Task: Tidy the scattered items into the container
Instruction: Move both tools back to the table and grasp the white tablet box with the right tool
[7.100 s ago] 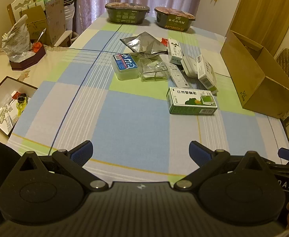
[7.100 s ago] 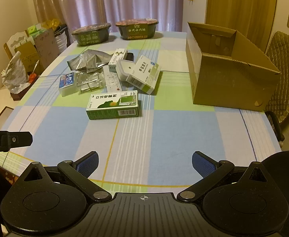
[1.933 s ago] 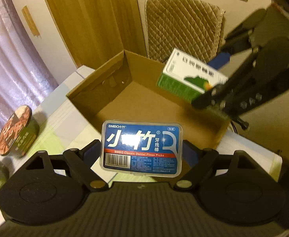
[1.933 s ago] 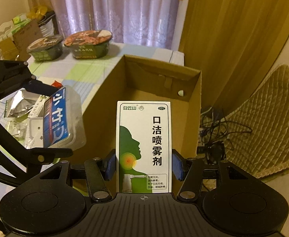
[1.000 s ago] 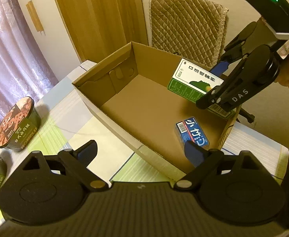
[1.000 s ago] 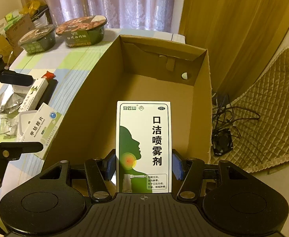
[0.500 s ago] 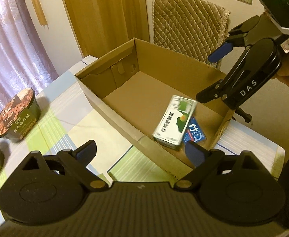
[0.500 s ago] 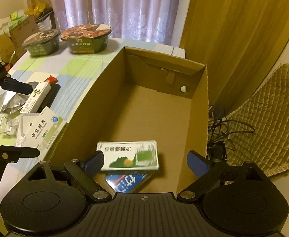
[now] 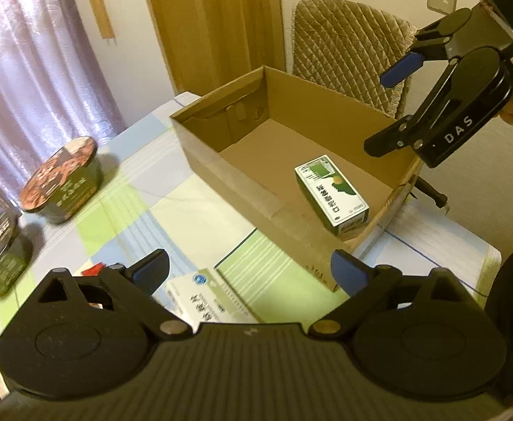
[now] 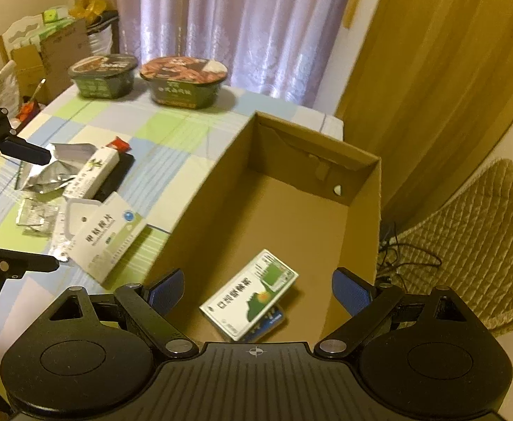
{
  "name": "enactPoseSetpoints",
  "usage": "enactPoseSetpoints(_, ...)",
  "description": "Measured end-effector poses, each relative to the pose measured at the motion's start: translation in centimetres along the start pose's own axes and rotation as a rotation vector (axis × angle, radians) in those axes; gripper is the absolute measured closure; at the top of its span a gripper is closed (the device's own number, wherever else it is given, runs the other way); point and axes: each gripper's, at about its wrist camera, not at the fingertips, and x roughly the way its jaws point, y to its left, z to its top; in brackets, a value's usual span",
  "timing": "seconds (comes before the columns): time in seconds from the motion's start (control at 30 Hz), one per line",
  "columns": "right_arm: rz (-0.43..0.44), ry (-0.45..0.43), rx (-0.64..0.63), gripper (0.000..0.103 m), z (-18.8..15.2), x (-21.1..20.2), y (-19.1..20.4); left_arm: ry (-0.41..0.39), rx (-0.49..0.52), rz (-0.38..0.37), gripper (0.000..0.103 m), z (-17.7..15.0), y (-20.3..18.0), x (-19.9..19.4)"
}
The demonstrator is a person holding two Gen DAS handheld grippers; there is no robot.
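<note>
The open cardboard box (image 9: pixel 221 175) stands at the table's corner. Inside it a green-and-white spray box (image 9: pixel 331 193) lies flat, resting partly on a blue floss-pick case (image 10: pixel 270 322). My right gripper (image 10: pixel 258 287) is open and empty, held above the box's near end. My left gripper (image 9: pixel 249 270) is open and empty too, over the table beside the box. On the cloth lie a white-green medicine box (image 10: pixel 110 235), a long white box (image 10: pixel 93 173), a silver foil pouch (image 10: pixel 51 172), blister packs (image 10: pixel 33 217) and a white plastic case (image 10: pixel 75 217).
Two instant-noodle bowls (image 10: pixel 184 82) (image 10: pixel 102 75) stand at the far end of the checked tablecloth. A quilted chair (image 10: pixel 473 238) and cables on the floor are just past the box. Cartons and bags fill the far left corner.
The spray box has left my right gripper, fallen into the cardboard box and settled on the blue case. Both grippers stay open and have drawn back a little.
</note>
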Motion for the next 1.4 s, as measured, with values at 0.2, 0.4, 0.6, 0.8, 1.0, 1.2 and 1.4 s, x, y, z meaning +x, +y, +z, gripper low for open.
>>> enactPoseSetpoints(0.2, 0.058, -0.062, 0.003, 0.007, 0.6, -2.0, 2.8, -0.006, -0.043, 0.033, 0.006, -2.7, 1.2, -3.0)
enactPoseSetpoints(0.4, 0.122, -0.134, -0.035, 0.007, 1.0, -3.4, 7.2, 0.04, -0.108, 0.079, 0.006, -7.6, 3.6, -5.6)
enactPoseSetpoints(0.6, 0.196, -0.141, -0.072, 0.007, 0.7, -2.9, 11.7, 0.1, -0.164, 0.109, 0.006, -12.9, 5.6, -7.3)
enactPoseSetpoints(0.8, 0.241, -0.099, -0.165, 0.0, 0.4, -0.9, 15.6, 0.14, -0.219, 0.133, 0.006, -16.8, 7.3, -7.4)
enactPoseSetpoints(1.0, 0.28, 0.01, -0.076, 0.0, 0.3, 2.8, 17.5, 0.154, -0.282, 0.145, 0.006, -19.1, 8.8, -6.4)
enactPoseSetpoints(1.2, 0.287, 0.077, 0.036, 0.0, 0.3, 6.3, 18.6, 0.157, -0.303, 0.161, 0.006, -20.2, 9.9, -4.2)
enactPoseSetpoints(1.4, 0.294, 0.119, 0.21, 0.0, 0.0, 10.6, 18.4, 0.166, -0.316, 0.143, 0.006, -20.6, 11.0, -1.4)
